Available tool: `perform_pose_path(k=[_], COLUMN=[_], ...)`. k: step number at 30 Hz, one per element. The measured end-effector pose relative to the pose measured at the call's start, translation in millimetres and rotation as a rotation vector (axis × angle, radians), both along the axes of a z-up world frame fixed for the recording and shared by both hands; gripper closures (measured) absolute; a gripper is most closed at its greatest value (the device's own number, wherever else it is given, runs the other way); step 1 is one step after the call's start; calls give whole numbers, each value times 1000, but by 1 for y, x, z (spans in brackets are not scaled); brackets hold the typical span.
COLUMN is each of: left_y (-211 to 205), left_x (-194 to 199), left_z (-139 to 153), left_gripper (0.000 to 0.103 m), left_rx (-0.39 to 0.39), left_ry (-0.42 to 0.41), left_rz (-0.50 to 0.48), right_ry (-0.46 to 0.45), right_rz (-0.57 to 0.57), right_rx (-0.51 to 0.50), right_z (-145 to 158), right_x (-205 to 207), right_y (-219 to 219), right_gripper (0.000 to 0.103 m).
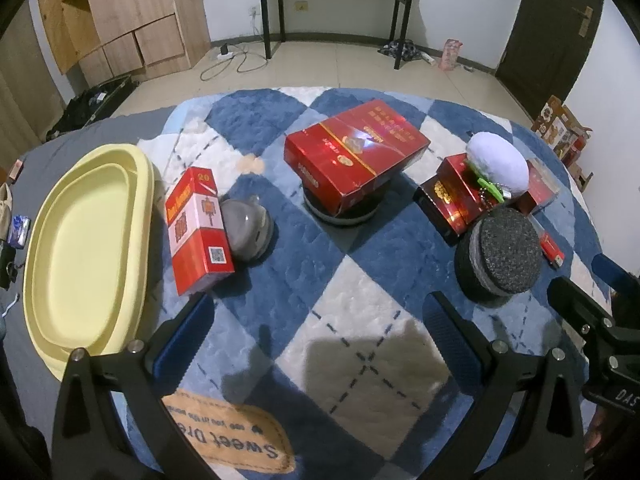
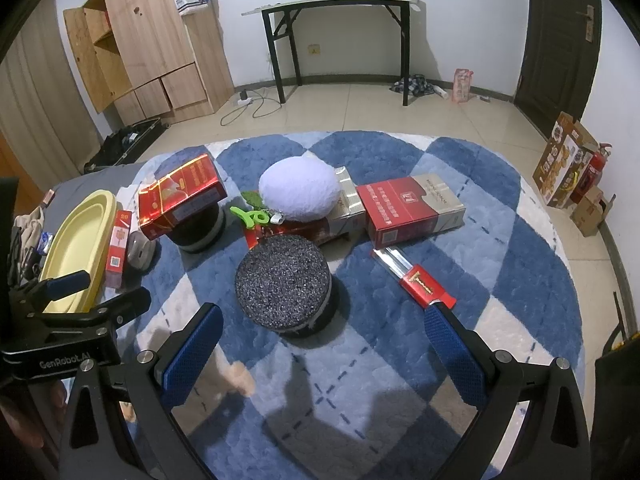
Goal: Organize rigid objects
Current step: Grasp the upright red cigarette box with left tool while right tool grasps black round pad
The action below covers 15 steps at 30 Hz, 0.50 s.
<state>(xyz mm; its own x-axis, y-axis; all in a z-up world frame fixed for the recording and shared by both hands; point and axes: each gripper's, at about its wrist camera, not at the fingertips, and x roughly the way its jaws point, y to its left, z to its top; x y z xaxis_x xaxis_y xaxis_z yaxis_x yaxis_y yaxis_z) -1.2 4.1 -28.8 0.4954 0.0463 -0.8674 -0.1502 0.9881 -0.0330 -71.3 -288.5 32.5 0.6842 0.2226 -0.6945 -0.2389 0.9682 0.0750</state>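
Boxes [image 1: 352, 156] untouched; claws [image 1: 320, 328] agape, empty.

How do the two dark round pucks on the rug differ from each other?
The near puck has its speckled top bare; the far puck is mostly hidden under a tilted red carton. The near one lies before the right gripper, the far one toward the yellow tray. Both sit flat on the rug.

The rug [image 2: 400, 320] was seen as plush, matt cloth. Left of the rug, the yellow tray [image 1: 86, 248] was smooth matt plastic. On the rug, the red carton [image 1: 356, 152] was finished in glossy film with glare, the round disc [image 2: 282, 284] was topped with a coarse, gritty dark surface, and the white pouf [image 2: 298, 190] appeared fuzzy. The gripper pads [image 2: 192, 354] were textured blue rubber.
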Motion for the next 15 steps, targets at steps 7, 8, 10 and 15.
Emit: perform_pose_path(k=[7, 8, 10, 15], left_y=[3, 4, 7, 9], left_x=[-4, -5, -7, -9], left_z=[6, 7, 7, 3], left_gripper=[0, 0, 0, 0], left_rx=[13, 19, 22, 57], left_ry=[-13, -17, -25, -28], left_rz=[4, 8, 14, 22], right_ry=[15, 16, 23, 29], right_rz=[-5, -5, -8, -12], right_rx=[-20, -19, -21, -19], right_z=[-7, -8, -12, -14], right_x=[6, 7, 8, 6], right_y=[1, 2, 2, 2], right_gripper=[0, 0, 0, 0])
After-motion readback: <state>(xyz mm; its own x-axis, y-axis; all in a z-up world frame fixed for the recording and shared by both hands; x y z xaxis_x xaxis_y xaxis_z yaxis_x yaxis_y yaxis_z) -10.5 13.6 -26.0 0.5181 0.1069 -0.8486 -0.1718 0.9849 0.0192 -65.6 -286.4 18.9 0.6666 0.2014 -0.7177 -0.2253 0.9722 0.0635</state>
